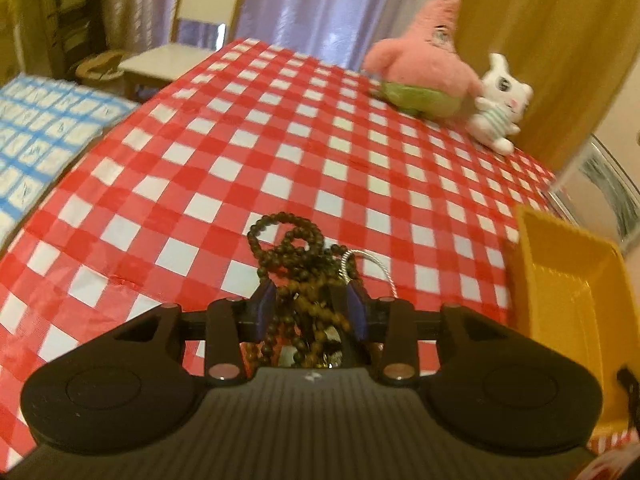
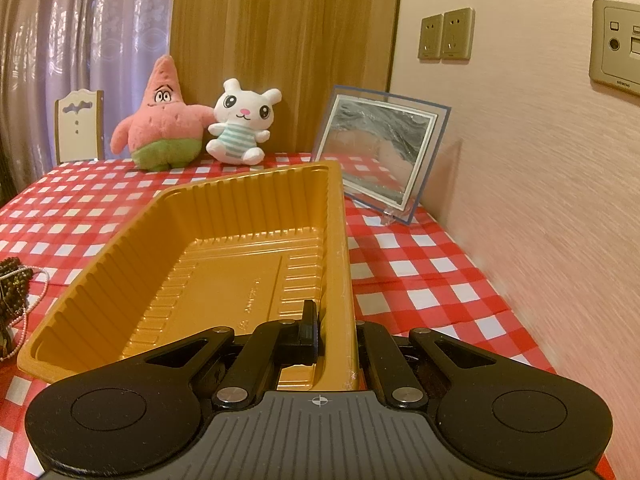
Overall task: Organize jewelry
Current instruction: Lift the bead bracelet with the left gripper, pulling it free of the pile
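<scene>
A tangle of dark bead necklaces (image 1: 298, 264) with a thin silver chain (image 1: 384, 272) lies on the red checked tablecloth. My left gripper (image 1: 312, 300) is closed around the tangle, which fills the gap between its blue pads. The pile also shows at the left edge of the right wrist view (image 2: 14, 284), with a pink bead strand. An empty yellow plastic tray (image 2: 224, 264) sits to the right of the pile; it also shows in the left wrist view (image 1: 568, 280). My right gripper (image 2: 336, 328) is shut on the tray's right wall, one finger inside and one outside.
A pink starfish plush (image 2: 162, 128) and a white bunny plush (image 2: 242, 124) stand at the table's far edge. A framed picture (image 2: 380, 152) leans by the right wall. A blue checked cloth (image 1: 44, 132) and a chair (image 1: 168, 60) lie beyond the left edge.
</scene>
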